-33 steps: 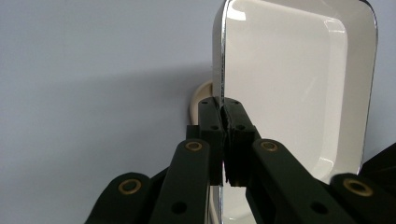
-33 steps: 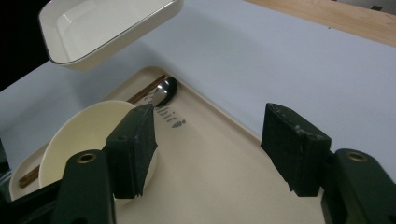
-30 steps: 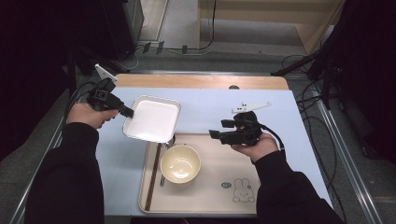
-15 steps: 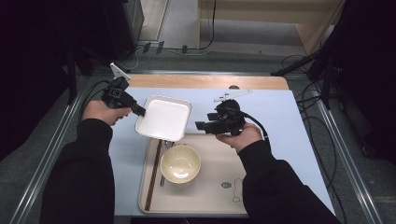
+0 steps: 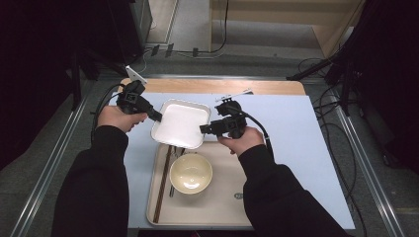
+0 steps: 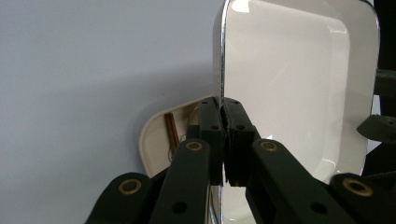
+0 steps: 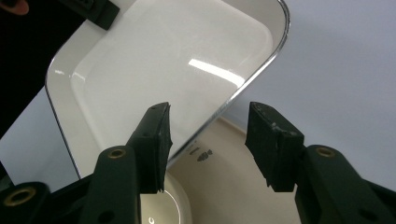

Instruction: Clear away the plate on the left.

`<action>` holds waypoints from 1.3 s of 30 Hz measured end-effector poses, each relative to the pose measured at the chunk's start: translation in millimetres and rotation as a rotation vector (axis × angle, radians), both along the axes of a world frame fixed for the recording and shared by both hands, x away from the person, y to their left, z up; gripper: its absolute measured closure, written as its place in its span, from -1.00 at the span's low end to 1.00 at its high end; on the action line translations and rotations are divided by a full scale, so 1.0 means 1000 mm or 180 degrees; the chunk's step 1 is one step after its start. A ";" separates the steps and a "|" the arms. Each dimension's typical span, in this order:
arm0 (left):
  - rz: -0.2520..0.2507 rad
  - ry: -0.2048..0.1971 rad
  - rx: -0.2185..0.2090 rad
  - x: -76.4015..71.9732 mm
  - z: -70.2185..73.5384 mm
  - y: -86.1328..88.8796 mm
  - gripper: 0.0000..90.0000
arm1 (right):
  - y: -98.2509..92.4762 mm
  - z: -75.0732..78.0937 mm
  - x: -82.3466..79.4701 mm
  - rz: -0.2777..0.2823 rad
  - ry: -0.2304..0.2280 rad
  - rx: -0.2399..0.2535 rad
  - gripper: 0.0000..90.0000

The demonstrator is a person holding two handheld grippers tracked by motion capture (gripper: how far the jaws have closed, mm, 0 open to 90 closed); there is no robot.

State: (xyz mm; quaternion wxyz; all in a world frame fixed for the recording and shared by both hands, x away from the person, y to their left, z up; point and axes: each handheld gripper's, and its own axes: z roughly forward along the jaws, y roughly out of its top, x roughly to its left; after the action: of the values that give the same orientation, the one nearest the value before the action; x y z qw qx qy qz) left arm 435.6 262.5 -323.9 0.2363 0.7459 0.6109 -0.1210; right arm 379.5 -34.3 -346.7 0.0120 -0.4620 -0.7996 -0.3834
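Note:
A white rectangular plate (image 5: 180, 123) hangs tilted above the back edge of a beige tray (image 5: 222, 207). My left gripper (image 5: 157, 117) is shut on the plate's left rim; in the left gripper view the plate (image 6: 299, 84) stands on edge, pinched by my left gripper (image 6: 223, 116). My right gripper (image 5: 203, 129) is at the plate's right edge. Its jaws have just been closing, and in the right gripper view the plate's (image 7: 173, 70) rim runs between the jaws of my right gripper (image 7: 211, 112), with gaps to both pads.
A cream bowl (image 5: 191, 173) sits on the tray beside brown chopsticks (image 5: 162, 185) and a spoon. The tray lies on a pale blue mat (image 5: 296, 138). Cables trail from both grippers. A wooden strip runs along the table's far edge.
Both hands have moved inward. The plate has travelled right, over the tray's back edge. My right gripper has come left to the plate's right rim and its jaws have narrowed.

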 end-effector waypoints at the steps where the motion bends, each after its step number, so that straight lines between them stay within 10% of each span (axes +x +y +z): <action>1: 0.0002 -0.0006 0.0007 0.000 0.000 -0.001 0.99 | 0.001 -0.001 0.001 -0.0030 0.0037 0.0017 0.16; 13: -0.0092 -0.0095 0.0060 -0.002 0.002 -0.009 0.99 | 0.004 -0.006 0.011 -0.0254 0.0365 -0.0008 0.56; 30: -0.0262 -0.0292 0.0008 -0.006 0.007 -0.022 0.92 | -0.014 0.006 0.029 -0.0738 0.0345 0.0158 0.91; 39: -0.0272 -0.0455 -0.0114 -0.009 0.012 -0.019 0.39 | -0.021 0.009 0.034 -0.0747 0.0410 0.0157 0.91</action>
State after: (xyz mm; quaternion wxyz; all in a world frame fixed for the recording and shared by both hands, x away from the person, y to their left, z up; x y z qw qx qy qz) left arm 426.8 243.5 -311.4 0.2872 0.7737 0.5577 -0.0883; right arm 413.4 -55.3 -337.7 0.0297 -0.5757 -0.7280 -0.3712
